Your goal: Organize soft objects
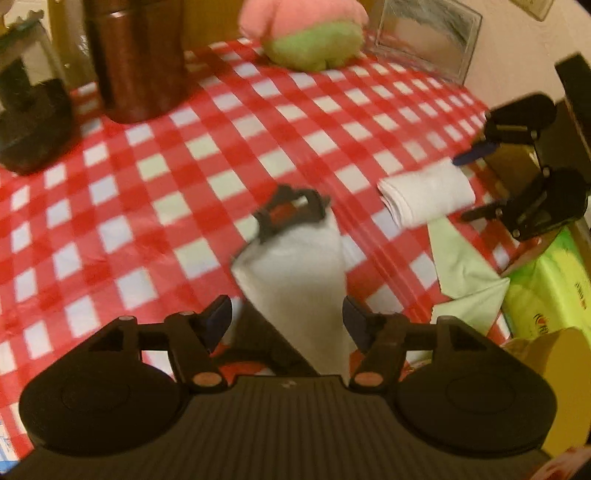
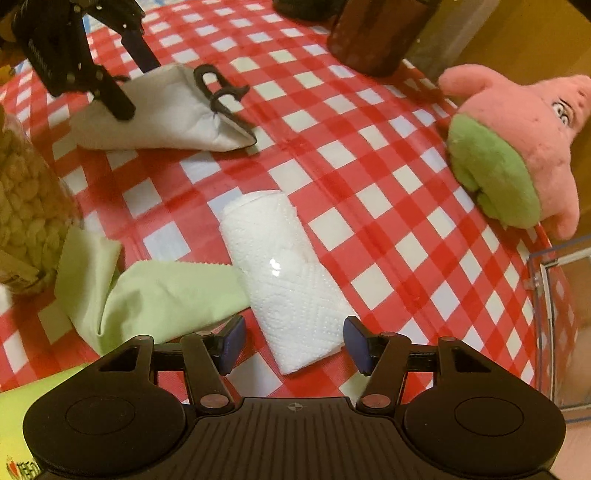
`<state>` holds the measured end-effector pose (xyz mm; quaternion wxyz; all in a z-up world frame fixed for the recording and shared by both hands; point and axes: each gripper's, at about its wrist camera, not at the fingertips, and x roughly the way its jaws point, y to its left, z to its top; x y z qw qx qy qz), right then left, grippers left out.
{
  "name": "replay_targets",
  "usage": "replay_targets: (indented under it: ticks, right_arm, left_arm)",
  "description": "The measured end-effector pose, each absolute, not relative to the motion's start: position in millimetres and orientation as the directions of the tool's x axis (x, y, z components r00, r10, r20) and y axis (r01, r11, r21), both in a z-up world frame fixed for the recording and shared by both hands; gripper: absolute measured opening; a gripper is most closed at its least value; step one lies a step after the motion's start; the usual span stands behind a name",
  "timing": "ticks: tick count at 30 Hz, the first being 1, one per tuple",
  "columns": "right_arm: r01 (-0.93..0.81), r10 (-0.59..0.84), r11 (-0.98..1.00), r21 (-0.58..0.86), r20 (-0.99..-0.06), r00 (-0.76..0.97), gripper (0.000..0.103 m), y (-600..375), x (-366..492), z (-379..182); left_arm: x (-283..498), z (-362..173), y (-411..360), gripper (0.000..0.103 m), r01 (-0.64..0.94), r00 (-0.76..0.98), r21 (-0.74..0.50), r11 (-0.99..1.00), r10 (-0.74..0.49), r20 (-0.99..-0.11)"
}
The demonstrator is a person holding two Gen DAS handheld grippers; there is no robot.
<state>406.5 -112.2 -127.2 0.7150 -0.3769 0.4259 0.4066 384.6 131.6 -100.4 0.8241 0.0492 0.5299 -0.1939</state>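
The left tool stands wide around a white cloth with a black clip; its pads are clear of it. The right tool, also wide, straddles the near end of a paper roll, probably lined up to grip it. Both lie mid-tabletop, the plush far right.

Blurred throughout in the left wrist view, with the pink and green plush toy and brown cylindrical container cut off by the far edge. Near end of the white pouch hidden behind the gripper body. In the right wrist view, clear plastic box cropped at right, jar of pale pieces cropped at left.
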Motion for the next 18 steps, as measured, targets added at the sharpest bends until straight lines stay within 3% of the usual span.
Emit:
replay_targets:
  ticks: [2, 4, 7, 18]
  right_arm:
    - [-0.904, 0.248, 0.374, -0.208, -0.916, 0.314, 0.059, -109.5, 405.8, -130.8]
    - [-0.905, 0.235, 0.364, -0.222, -0.918, 0.319, 0.059, -108.3, 405.0, -134.3]
    - [-0.903, 0.236, 0.369, -0.219, -0.918, 0.319, 0.059, -109.1, 407.3, -134.8]
    - [-0.900, 0.257, 0.398, -0.178, -0.920, 0.296, 0.059, -107.6, 412.6, -134.7]
  left_arm:
    - [383.7, -108.5, 126.3, 0.055, 0.376, 0.358, -0.128, 0.918, -0.272, -0.893]
    - [383.8, -111.2, 122.8, 0.030, 0.375, 0.359, -0.119, 0.919, -0.263, -0.896]
    - [385.0, -99.9, 126.4, 0.010, 0.367, 0.389, -0.129, 0.921, -0.278, -0.879]
    - [398.3, -23.9, 159.9, 0.006, 0.302, 0.530, -0.198, 0.933, -0.337, -0.778]
